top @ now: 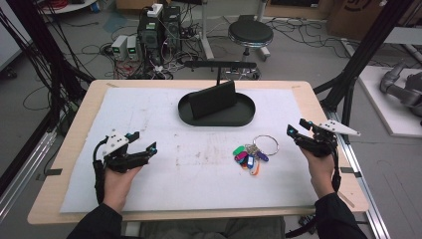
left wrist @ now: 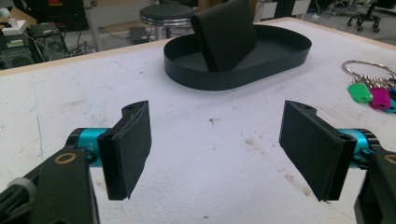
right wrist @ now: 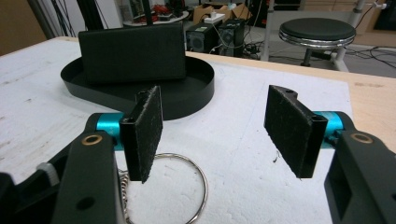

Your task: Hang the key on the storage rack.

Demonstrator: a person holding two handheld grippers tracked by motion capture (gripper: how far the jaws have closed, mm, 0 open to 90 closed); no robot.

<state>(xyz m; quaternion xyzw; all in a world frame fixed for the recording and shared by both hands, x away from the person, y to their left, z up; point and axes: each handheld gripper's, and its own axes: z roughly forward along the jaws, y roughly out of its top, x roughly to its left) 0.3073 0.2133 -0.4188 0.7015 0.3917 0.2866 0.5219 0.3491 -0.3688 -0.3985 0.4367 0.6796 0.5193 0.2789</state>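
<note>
- A wooden table (top: 74, 129) under a stained white mat (top: 164, 164) carries the scene, a person's sleeves and hands entering from the near edge.
- A black oval tray (top: 244, 117) sits at the far middle of the mat, a black wallet-like case (top: 213, 99) propped upright in it (leaning toward the back wall, as far as the high view tells).
- The left gripper (top: 144, 149) hovers low over the mat's left half, well apart from everything; its jaws stand wide apart with nothing between them.
- The right gripper (top: 297, 133) sits at the mat's right edge, jaws spread wide and empty, just right of the key ring.
- The key ring (top: 265, 145), with its cluster of coloured tags (top: 247, 158), lies flat on the mat right of centre, in front of the tray; its metal loop shows below the right gripper's left pad (right wrist: 148, 130).
</note>
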